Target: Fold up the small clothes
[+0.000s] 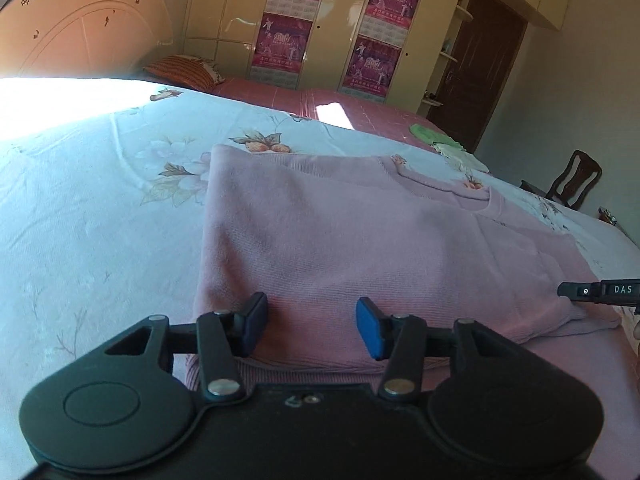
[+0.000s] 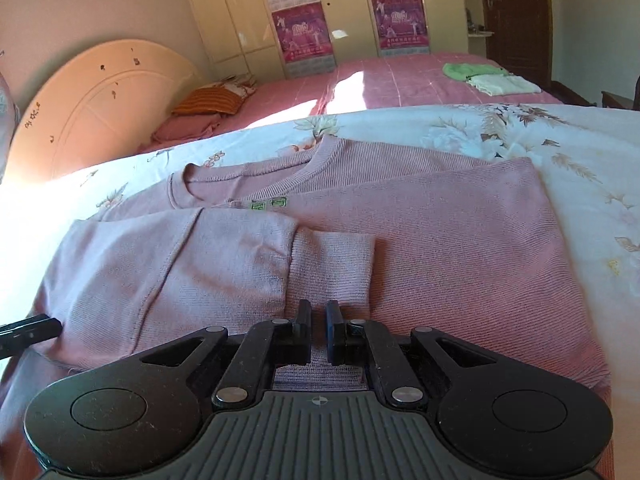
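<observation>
A: Where is the pink sweater [image 2: 440, 240] lying?

B: Flat on the floral bedspread [image 1: 100, 220] of the bed, neckline toward the headboard [image 2: 100, 92]. One sleeve [image 2: 200, 256] is folded across its chest, the ribbed cuff just beside the middle of the sweater. Small green marks sit just below the collar.

A: How does the cloth look?

B: A fine ribbed knit, dusty pink, mostly smooth, with soft creases in the folded sleeve.

A: And the left hand-held gripper [image 1: 312, 324]?

B: Released. Its blue pads stand apart over the sweater's near hem, with nothing pinched between them.

A: The right hand-held gripper [image 2: 319, 330]?

B: Clenched, its jaws nearly together over the sweater's hem just below the cuff. Whether it pinches any cloth, I cannot tell.

A: Anything else near the sweater?

B: Well beyond it, on the pink sheet [image 2: 400, 80], lie a green cloth [image 2: 464, 70] and a pale folded garment [image 2: 504, 85] touching it. A striped pillow [image 2: 212, 102] lies near the headboard, and a wardrobe [image 2: 240, 12] with posters stands behind.
</observation>
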The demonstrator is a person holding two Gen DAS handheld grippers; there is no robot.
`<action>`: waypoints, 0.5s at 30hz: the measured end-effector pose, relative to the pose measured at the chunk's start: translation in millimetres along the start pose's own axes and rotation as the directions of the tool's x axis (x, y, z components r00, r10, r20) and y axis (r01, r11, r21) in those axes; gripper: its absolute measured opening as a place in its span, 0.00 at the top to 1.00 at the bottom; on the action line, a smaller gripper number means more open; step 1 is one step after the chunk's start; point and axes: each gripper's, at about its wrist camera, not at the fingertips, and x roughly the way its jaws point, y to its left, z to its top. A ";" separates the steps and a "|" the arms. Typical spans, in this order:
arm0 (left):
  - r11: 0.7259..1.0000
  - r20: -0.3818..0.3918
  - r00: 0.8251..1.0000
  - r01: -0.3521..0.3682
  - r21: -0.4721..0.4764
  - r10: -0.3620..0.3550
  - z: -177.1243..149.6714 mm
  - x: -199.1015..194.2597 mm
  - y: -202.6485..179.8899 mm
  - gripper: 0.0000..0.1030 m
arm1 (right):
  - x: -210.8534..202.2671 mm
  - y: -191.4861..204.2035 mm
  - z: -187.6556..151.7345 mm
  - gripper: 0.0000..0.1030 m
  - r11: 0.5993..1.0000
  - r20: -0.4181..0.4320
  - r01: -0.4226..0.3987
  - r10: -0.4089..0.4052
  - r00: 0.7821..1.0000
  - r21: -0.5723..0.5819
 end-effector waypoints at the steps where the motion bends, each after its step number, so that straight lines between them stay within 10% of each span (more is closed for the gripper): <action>1: 1.000 0.015 1.000 -0.008 0.000 0.008 -0.2 -5.2 -0.3 0.49 | -8.0 0.1 0.9 0.95 1.000 0.034 -0.002 0.002 0.999 -0.004; 10: 0.985 0.089 0.991 0.081 0.155 -0.096 38.0 29.9 -80.9 0.46 | 25.3 46.4 14.0 0.95 0.990 0.065 -0.135 0.138 0.988 -0.048; 13: 0.971 -0.016 0.998 -0.061 0.229 0.066 35.4 71.7 -93.3 0.46 | 48.5 53.2 11.5 0.95 0.992 0.007 -0.105 0.106 0.994 -0.069; 15: 0.986 0.000 1.000 -0.010 0.167 0.011 30.2 74.0 -67.5 0.40 | 47.9 48.6 12.5 0.95 0.990 0.010 -0.114 0.115 0.993 -0.078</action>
